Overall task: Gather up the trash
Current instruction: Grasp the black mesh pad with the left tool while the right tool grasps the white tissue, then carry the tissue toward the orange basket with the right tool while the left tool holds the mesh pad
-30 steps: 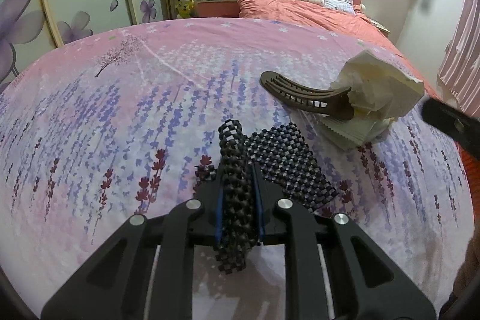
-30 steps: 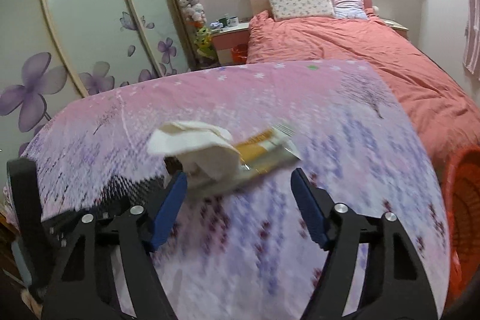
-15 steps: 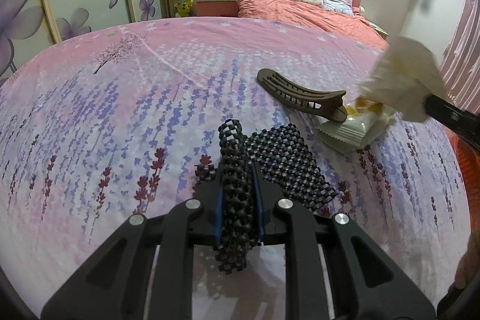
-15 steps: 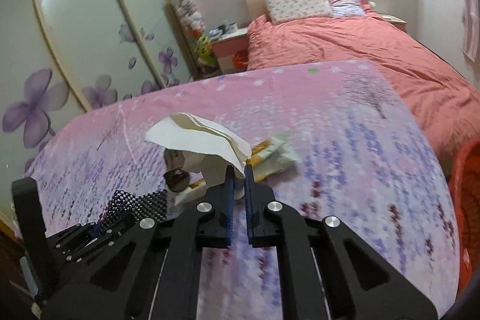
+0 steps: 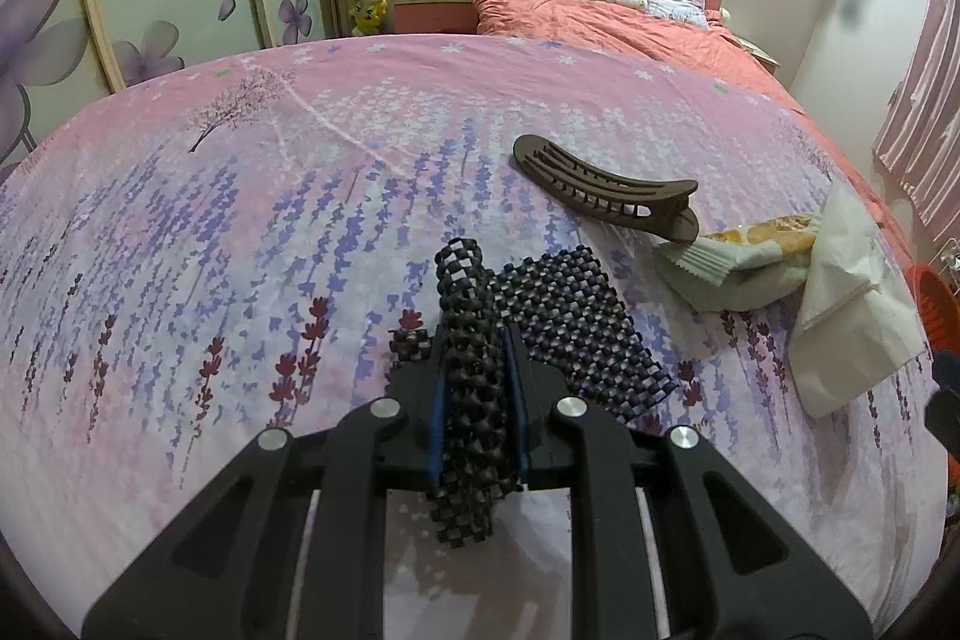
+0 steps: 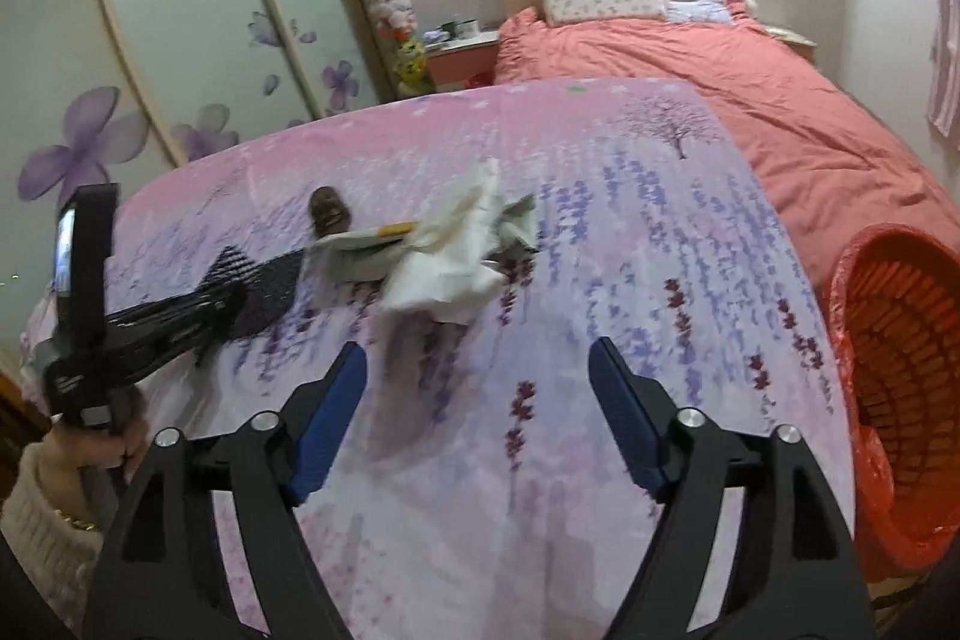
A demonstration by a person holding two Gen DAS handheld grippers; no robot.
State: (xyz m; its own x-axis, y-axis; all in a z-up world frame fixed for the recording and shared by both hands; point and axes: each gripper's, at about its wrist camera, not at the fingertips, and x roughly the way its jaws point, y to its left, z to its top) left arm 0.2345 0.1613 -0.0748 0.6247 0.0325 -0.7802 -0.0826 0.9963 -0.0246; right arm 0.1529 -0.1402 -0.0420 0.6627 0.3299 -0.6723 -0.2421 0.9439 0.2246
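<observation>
My left gripper (image 5: pixel 477 424) is shut on a black woven mesh mat (image 5: pixel 576 316) that lies on the pink flowered bedspread (image 5: pixel 240 220). A white crumpled tissue (image 6: pixel 447 250) lies on the spread, also seen at the right in the left wrist view (image 5: pixel 852 298). Beside it lies a snack wrapper (image 5: pixel 738 256) with an orange end. My right gripper (image 6: pixel 477 418) is open and empty, a little short of the tissue. A red basket (image 6: pixel 900 340) lined with a red bag stands off the bed's right edge.
A brown hair clip (image 5: pixel 606 190) lies behind the mesh mat, touching the wrapper. A second bed with a coral quilt (image 6: pixel 750 100) and pillows is at the back. Wardrobe doors with purple flowers (image 6: pixel 150 70) line the left side.
My right gripper was shut on the tissue half a second ago; it has opened, pulled back, and the tissue now lies on the spread. My left gripper has held still.
</observation>
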